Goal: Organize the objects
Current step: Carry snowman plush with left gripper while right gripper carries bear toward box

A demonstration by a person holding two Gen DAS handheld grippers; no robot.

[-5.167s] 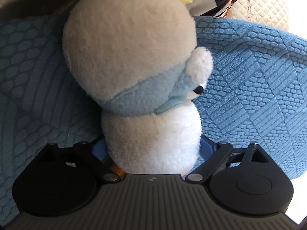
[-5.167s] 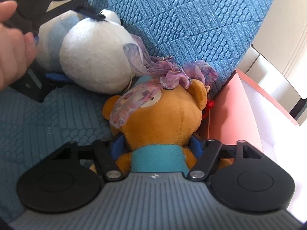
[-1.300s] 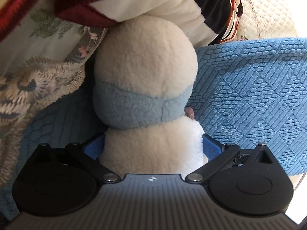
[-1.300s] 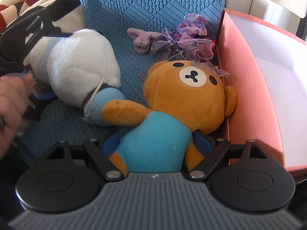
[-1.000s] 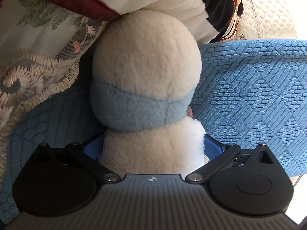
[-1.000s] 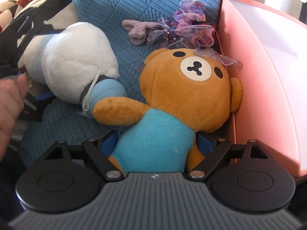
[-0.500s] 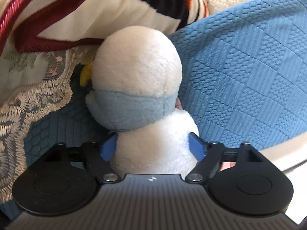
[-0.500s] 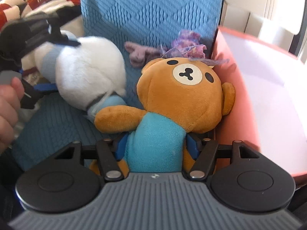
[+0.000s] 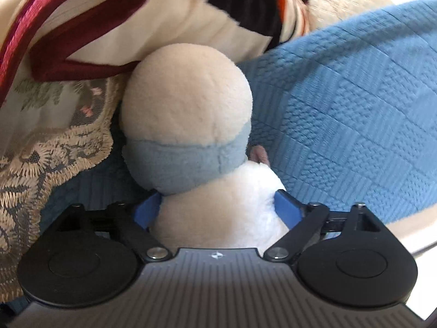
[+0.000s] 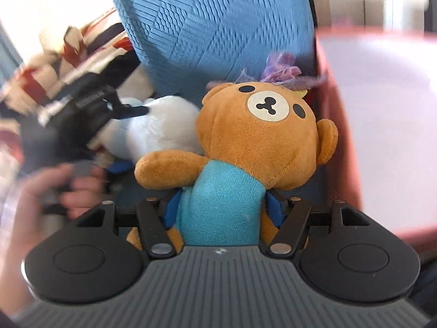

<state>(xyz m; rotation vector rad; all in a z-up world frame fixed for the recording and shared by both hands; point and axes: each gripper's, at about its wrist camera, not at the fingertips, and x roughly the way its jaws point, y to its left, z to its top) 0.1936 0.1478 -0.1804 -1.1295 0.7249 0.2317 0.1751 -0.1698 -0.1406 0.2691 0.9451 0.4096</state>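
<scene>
My left gripper (image 9: 218,207) is shut on a white and light-blue plush toy (image 9: 188,125), gripping its white body with the head pointing away toward the pillows. The same toy (image 10: 161,125) shows in the right wrist view, held by the left gripper (image 10: 128,110). My right gripper (image 10: 221,207) is shut on the turquoise body of a brown bear plush (image 10: 259,134), held upright with its face up. A purple ribbon (image 10: 284,71) lies behind the bear's head.
A blue textured cushion (image 9: 355,109) lies under and behind the toys, and it also shows in the right wrist view (image 10: 218,27). A lace-edged cloth (image 9: 54,147) and striped pillows (image 9: 218,13) are at left. A pink box (image 10: 382,114) stands at right. A hand (image 10: 49,191) holds the left tool.
The right gripper has lifted the bear and tilted up, so the view blurs and the pink box and cushion shift. The left gripper has pushed the white toy closer to the pillows.
</scene>
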